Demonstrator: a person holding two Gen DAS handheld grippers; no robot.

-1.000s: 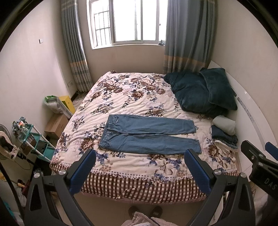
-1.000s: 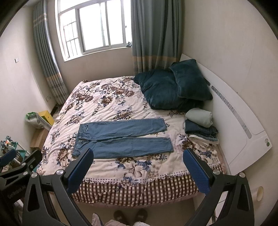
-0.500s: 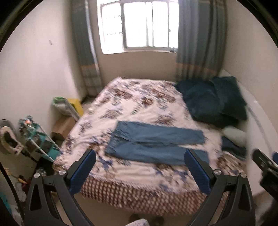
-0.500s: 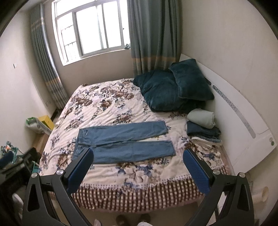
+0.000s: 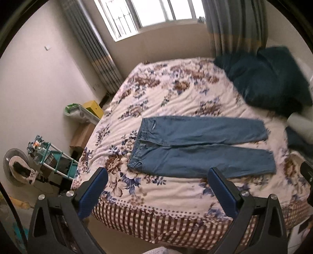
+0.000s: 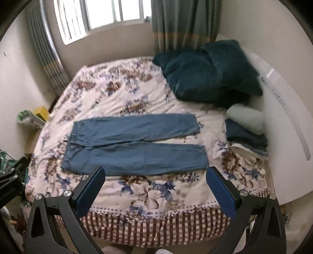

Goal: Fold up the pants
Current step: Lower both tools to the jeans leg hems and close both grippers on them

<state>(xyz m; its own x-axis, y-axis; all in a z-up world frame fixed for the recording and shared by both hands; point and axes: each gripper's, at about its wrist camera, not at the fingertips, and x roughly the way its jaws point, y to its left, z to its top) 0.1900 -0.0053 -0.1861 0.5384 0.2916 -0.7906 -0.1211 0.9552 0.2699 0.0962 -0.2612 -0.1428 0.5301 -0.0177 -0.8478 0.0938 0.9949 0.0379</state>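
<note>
Both the left gripper (image 5: 157, 175) and right gripper (image 6: 155, 174) are held wide open, empty. Nothing is folded yet: the pants (image 6: 133, 144) lie flat just beyond the jaws, so a reach to the near leg's edge is called for.

Bright window (image 6: 105, 17), grey curtains (image 6: 182, 25), floral bed (image 6: 121, 93), pale walls.

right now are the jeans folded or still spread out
Spread out: the jeans lie flat on the bed, both legs full length side by side, no fold.

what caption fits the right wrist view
Open right gripper above the bed, jeans spread flat.
</note>
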